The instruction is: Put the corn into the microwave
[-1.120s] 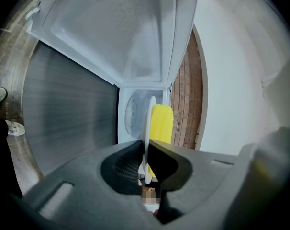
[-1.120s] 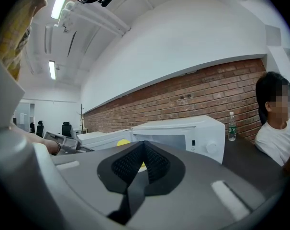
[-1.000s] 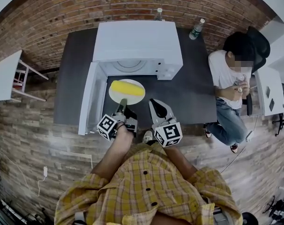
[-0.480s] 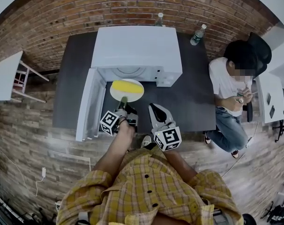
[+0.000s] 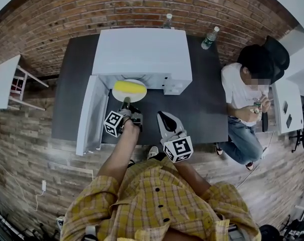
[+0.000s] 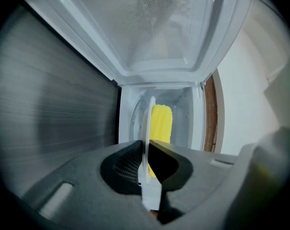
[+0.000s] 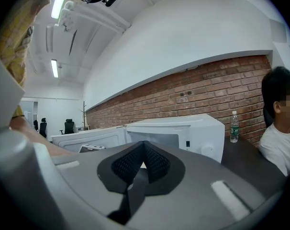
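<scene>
A yellow corn cob lies on a white plate at the mouth of the white microwave, whose door stands swung open to the left. My left gripper is shut on the plate's near rim. In the left gripper view the plate shows edge-on between the pads of the left gripper, with the corn beyond it and the cavity behind. My right gripper hangs to the right above the dark table, shut and empty; the same right gripper shows its pads together.
The microwave stands on a dark table against a brick wall. Two water bottles stand at the back. A seated person is at the table's right end. A small white table stands at far left.
My left gripper has carried the plate and corn forward from the open table to the microwave's opening. The right gripper has hardly moved.
</scene>
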{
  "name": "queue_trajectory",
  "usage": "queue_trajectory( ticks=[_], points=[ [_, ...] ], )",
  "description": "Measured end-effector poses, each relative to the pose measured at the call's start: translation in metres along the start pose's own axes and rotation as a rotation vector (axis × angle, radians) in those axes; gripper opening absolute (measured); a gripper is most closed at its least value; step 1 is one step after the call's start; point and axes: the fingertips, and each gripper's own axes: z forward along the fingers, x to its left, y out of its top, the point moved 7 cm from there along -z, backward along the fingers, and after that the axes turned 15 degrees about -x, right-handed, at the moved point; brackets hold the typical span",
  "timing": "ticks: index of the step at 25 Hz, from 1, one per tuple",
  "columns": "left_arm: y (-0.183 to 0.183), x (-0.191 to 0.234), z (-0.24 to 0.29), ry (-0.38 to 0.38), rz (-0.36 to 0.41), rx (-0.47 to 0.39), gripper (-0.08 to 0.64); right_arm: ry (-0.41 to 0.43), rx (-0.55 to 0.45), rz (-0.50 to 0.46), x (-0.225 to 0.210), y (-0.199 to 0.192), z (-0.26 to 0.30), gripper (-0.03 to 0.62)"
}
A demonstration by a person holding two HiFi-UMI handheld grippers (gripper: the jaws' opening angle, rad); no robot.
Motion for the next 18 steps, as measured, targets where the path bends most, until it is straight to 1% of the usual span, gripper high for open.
queue_trajectory(
  ticks=[3, 9, 18],
  points=[
    [-0.001, 0.003, 0.009, 0.006, 0.011, -0.008, 0.031, 0.003, 0.008, -0.003, -0.002, -0.002, 0.002, 0.002],
    [-0.006, 0.011, 0.029, 0.018, 0.005, -0.016, 0.031, 0.02, 0.009, -0.015, -0.004, -0.004, 0.007, 0.002],
    [-0.01, 0.018, 0.052, 0.044, 0.018, -0.011, 0.031, 0.003, 0.021, -0.026, -0.012, -0.005, 0.005, 0.002]
  ],
)
